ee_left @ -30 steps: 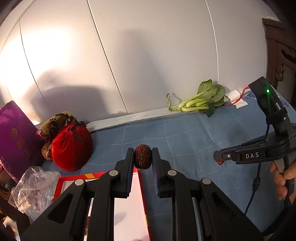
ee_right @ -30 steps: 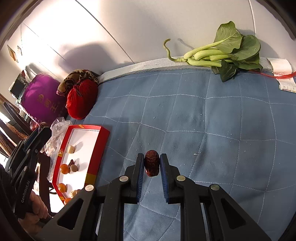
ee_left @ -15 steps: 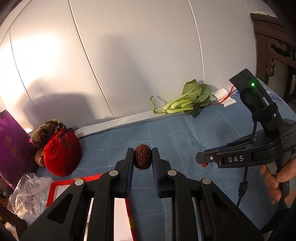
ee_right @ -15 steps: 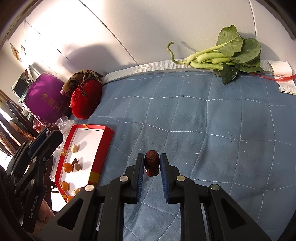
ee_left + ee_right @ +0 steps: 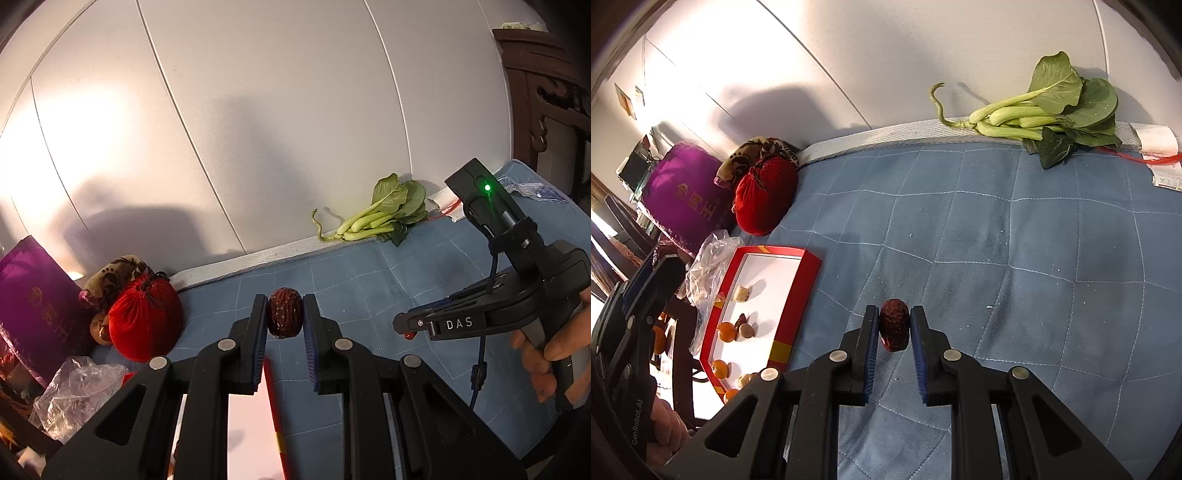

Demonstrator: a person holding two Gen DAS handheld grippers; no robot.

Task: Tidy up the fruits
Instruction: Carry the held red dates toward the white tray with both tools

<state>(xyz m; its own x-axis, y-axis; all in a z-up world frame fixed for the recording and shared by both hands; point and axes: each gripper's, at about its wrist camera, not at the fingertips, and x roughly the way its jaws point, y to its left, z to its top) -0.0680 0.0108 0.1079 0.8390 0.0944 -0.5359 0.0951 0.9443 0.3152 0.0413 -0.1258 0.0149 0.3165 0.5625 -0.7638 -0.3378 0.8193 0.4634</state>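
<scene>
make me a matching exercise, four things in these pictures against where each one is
Things:
1. red date
2. leafy greens
3. red pouch
4. small oranges

Places:
A. by the wall at the far edge of the blue quilt
B. inside the red tray
C. between the fingers of the right gripper
D. beside the purple bag

Pairs: 1-C, 2-A, 3-D, 4-B

The quilted blue cloth (image 5: 1015,258) looks matt and stitched. The red pouch (image 5: 764,199) looks velvety beside a crinkled clear plastic bag (image 5: 709,258). Each dried date (image 5: 894,325) is wrinkled and slightly glossy. The red tray (image 5: 792,299) has a smooth white inside.
</scene>
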